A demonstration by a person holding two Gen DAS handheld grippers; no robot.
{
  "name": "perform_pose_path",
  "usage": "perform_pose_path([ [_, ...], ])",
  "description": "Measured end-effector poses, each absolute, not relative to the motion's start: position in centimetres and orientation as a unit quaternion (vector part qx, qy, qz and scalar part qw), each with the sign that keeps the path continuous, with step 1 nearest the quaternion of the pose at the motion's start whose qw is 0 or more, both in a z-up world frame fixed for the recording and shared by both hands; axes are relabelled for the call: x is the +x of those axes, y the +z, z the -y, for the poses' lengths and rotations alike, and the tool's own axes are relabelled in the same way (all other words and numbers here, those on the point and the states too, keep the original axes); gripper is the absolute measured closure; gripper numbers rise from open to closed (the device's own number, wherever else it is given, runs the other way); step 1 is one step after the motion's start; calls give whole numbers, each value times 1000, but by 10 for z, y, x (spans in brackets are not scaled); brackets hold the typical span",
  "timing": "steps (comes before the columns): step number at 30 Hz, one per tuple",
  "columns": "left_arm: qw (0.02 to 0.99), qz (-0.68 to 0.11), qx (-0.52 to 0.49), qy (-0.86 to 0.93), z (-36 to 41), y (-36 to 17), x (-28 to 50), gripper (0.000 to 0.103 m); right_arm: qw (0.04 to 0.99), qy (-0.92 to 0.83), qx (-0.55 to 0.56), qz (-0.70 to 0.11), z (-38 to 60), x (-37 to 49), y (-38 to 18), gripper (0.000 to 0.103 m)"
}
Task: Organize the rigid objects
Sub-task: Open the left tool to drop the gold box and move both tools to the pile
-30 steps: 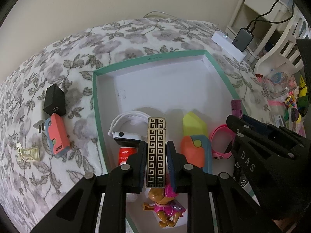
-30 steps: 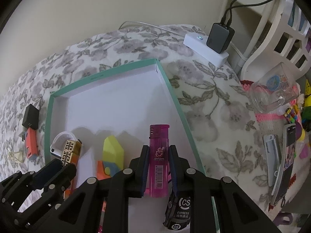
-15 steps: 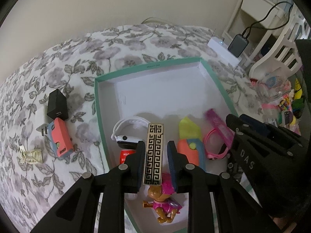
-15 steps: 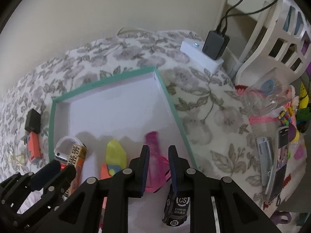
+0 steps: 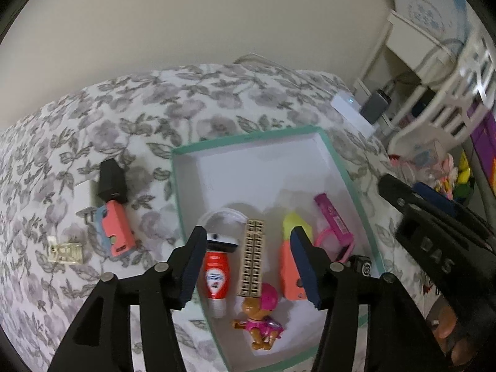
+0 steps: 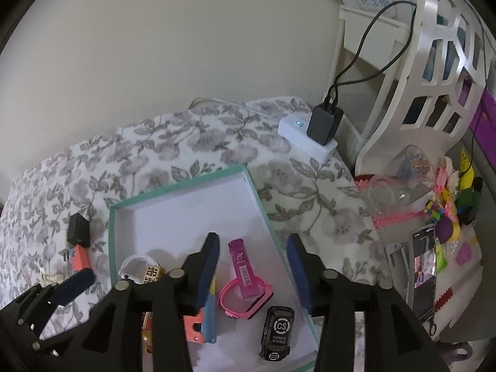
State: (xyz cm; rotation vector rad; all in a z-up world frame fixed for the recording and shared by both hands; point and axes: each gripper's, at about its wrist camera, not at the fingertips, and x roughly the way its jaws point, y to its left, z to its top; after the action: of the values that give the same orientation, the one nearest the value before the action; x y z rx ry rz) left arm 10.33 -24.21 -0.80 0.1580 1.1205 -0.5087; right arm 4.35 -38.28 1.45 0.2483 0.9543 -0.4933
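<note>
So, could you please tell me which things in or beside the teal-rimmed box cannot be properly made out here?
- Right wrist view: the orange and blue block and the gold key-pattern lighter are partly hidden behind the right gripper, whose jaws are opening.
- Left wrist view: the black toy car is mostly covered by the left gripper.
- Left wrist view: the pale clip on the floral cloth is blurred.

Both tools are showing matte black, angular printed bodies with round silver screw heads sitting at the finger joints. The left tool (image 5: 249, 262) is carrying dark navy, ribbed pads (image 5: 194, 266) along the inner faces of its fingers, and the right tool (image 6: 254, 271) is wearing the same. Pale raised letters "DAS" are showing on the right tool's side.
</note>
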Motion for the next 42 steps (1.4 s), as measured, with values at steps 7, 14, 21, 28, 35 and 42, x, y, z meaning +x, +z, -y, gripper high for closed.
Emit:
perform_pose_path([
  [7,836,-522,31,-165,196,7,128,24,855,-237,115,-447,374,45,18,34],
  [14,852,-517,7,-85,143,11,146,12,861,-191,82,-464,331,63,5,27],
  [21,855,-517,-33,-27,84,5,158,10,867,-135,44,-478,273,81,-7,20],
  [28,855,-514,-67,15,32,6,165,3,867,-110,14,-485,235,94,-15,1],
  [35,852,-510,-106,56,-15,7,169,3,866,-78,27,-494,205,105,-22,0],
  [42,843,-516,-130,76,-43,1,174,3,864,-54,15,-501,176,115,-28,0],
])
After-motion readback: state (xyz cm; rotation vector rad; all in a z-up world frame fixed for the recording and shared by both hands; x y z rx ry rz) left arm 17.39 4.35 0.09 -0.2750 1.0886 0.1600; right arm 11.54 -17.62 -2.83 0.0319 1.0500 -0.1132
